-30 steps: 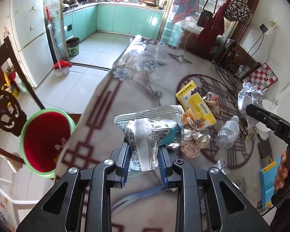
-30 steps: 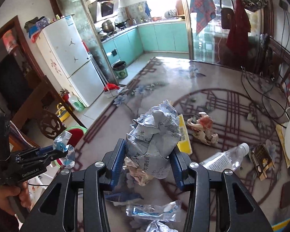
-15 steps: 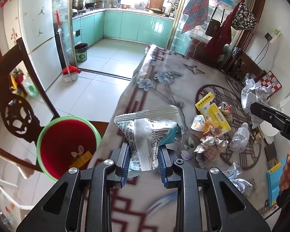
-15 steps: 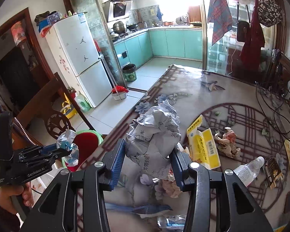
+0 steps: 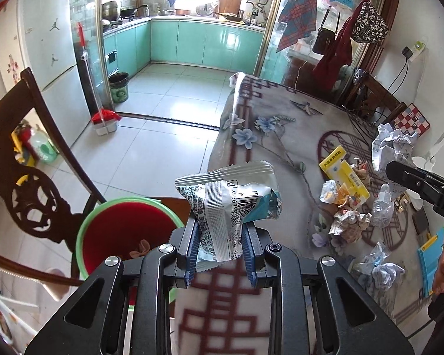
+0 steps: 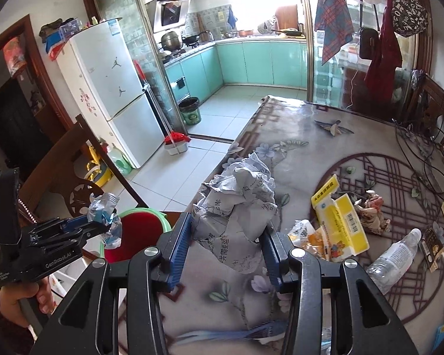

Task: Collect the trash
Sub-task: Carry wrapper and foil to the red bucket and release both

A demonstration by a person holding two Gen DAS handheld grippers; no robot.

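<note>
Glossy floral table (image 5: 269, 136); left tongs (image 5: 220, 251) pinch crinkled foil wrapper (image 5: 228, 204).

Somebody's home: dining bench (image 6: 355, 148) opening onto a kitchen with teal cabinets (image 5: 192, 41), fridge (image 6: 112, 94), stove pots (image 6: 171, 40).

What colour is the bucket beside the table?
The bucket is red inside with a green rim; the left wrist view shows it best.
</note>
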